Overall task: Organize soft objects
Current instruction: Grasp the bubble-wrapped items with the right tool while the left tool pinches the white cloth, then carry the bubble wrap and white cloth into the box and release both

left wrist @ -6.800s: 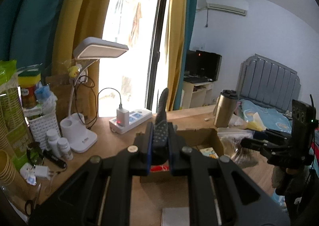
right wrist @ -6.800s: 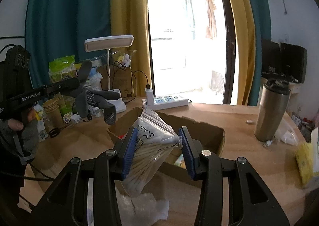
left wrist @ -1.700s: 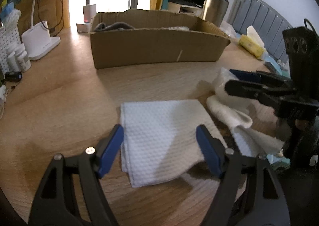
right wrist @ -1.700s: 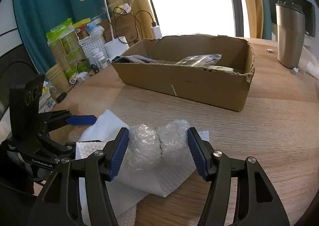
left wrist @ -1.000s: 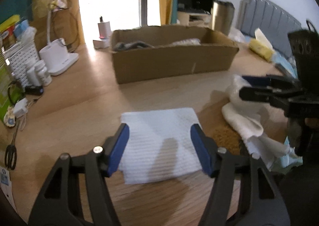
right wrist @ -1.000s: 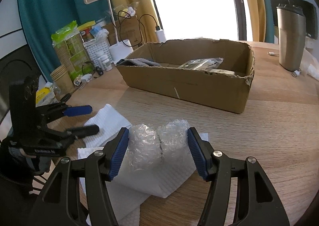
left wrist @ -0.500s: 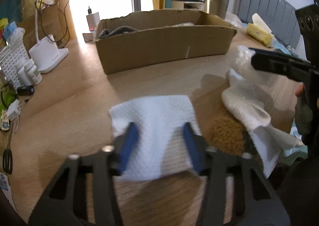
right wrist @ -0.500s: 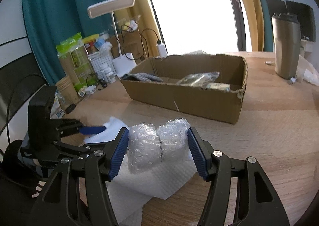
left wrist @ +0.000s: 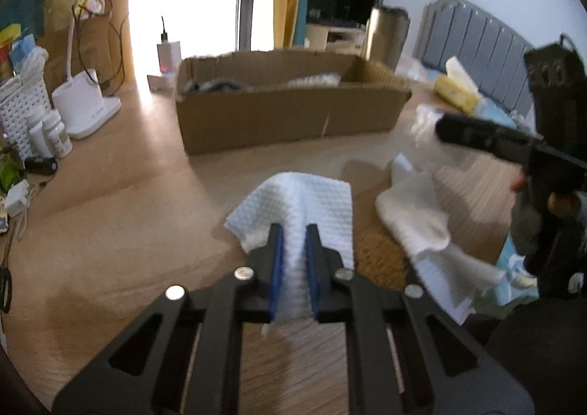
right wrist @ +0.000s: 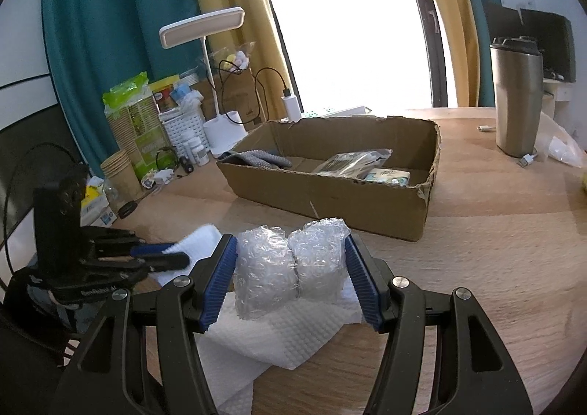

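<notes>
My left gripper (left wrist: pixel 292 231) is shut on a white quilted cloth (left wrist: pixel 304 198), pinching its near edge on the wooden table. My right gripper (right wrist: pixel 290 250) is shut on a roll of bubble wrap (right wrist: pixel 290 261) and holds it above more white cloths (right wrist: pixel 279 334). An open cardboard box (right wrist: pixel 330 191) stands beyond, holding a grey glove (right wrist: pixel 264 158), a plastic bag (right wrist: pixel 348 160) and a tissue pack (right wrist: pixel 389 176). The box (left wrist: pixel 286 114) also shows in the left wrist view, with the right gripper (left wrist: pixel 440 129) to the right over a crumpled white cloth (left wrist: pixel 414 217).
A white desk lamp (right wrist: pixel 220 77), a white basket (right wrist: pixel 183 125), pill bottles (left wrist: pixel 55 132), paper cups (right wrist: pixel 121 173) and cables crowd the table's left. A steel tumbler (right wrist: pixel 517 96) stands at the right. A power strip (left wrist: pixel 165 74) lies behind the box.
My left gripper has closed from wide open onto the white cloth, bunching it up. My right gripper has risen slightly, holding the bubble wrap all along.
</notes>
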Motion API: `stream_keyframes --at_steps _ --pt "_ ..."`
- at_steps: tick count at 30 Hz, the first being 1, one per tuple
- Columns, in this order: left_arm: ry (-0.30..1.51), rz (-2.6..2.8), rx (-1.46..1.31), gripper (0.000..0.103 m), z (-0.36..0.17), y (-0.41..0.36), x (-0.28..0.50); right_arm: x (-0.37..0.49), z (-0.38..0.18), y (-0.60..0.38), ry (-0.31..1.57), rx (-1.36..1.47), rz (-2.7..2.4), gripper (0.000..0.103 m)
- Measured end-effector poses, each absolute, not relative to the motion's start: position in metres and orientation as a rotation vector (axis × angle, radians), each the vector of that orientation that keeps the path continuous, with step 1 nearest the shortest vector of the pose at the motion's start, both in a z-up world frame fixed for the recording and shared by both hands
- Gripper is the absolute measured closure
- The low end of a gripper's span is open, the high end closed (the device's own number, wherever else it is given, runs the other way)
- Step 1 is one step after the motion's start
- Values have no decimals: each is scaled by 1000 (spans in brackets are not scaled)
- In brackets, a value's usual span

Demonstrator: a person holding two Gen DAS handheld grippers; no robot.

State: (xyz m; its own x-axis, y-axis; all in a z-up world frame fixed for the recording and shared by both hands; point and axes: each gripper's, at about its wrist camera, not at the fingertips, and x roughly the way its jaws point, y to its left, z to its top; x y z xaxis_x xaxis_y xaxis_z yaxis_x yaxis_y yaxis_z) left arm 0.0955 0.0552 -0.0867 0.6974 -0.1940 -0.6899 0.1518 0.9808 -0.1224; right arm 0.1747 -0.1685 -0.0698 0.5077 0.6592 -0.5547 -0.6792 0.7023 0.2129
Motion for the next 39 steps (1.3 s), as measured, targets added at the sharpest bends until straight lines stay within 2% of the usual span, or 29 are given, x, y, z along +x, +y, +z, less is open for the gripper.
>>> stream_keyframes --at_steps 24,39 --pt "546 -234 -129 90 -18 85 125 192 -40 -174 549 -62 772 40" --pt "526 -277 -54 91 -1 73 177 217 -25 -172 488 -78 768 40"
